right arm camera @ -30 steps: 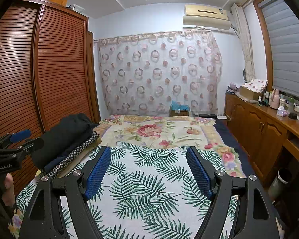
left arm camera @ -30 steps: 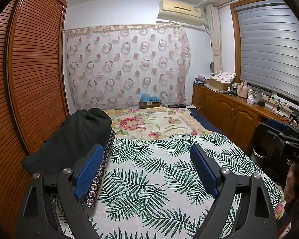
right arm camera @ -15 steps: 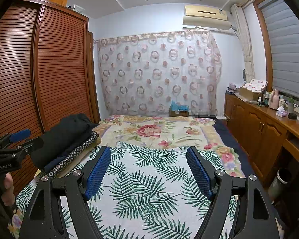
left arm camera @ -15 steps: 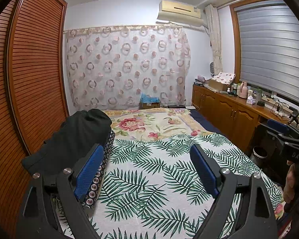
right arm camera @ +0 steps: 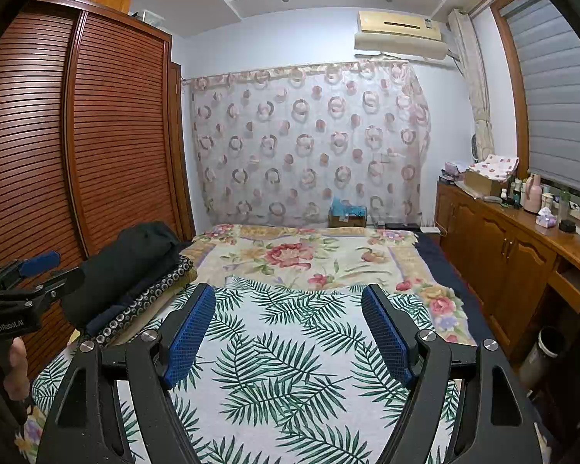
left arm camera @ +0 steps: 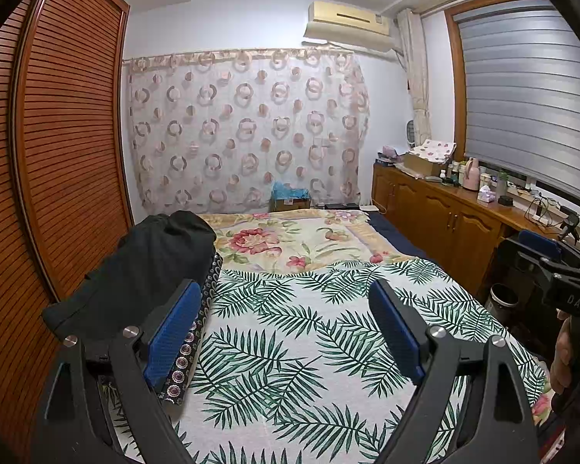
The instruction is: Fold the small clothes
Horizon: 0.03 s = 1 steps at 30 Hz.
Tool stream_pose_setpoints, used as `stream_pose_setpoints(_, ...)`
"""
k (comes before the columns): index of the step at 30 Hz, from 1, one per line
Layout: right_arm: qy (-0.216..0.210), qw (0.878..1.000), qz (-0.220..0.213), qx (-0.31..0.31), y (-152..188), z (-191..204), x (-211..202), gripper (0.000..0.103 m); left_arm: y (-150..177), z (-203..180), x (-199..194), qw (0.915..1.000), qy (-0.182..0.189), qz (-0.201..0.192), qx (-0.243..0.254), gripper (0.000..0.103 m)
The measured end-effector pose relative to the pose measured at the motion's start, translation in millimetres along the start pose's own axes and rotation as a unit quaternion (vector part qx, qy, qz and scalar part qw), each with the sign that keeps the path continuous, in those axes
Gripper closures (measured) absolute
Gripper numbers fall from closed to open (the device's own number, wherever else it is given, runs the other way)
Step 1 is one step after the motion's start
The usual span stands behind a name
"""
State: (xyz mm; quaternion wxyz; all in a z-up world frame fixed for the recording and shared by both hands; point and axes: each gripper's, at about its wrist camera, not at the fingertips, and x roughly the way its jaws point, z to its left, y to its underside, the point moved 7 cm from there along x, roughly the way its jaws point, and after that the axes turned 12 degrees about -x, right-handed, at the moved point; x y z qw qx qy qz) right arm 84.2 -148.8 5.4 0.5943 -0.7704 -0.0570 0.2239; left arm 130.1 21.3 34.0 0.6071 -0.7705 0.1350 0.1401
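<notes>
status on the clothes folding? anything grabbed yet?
Done: nothing visibly folded by the tools. In hand: nothing; the left tool and right tool are both open and empty above the palm-leaf sheet. Left: everything. The stack of dark clothes lies untouched by the wardrobe-side edge of the bed.

A pile of clothes (left arm camera: pixel 135 266) lies on the bed (left arm camera: pixel 290 348) along its left edge, beside the wardrobe (left arm camera: pixel 58 154). A curtain (left arm camera: pixel 247 127) hangs behind the bed (a box (left arm camera: pixel 290 201) sits before it). A cabinet (left arm camera: pixel 444 220) runs along the right, under the window (left arm camera: pixel 529 96).
</notes>
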Motion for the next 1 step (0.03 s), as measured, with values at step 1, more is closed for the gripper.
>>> stream_pose_setpoints(1, 0.0, 1.0, 0.0, 0.0, 0.0, -0.1, 0.0, 0.023, -0.1, 0.4, 0.1, 1.0, 0.0, 0.0, 0.0, 0.014)
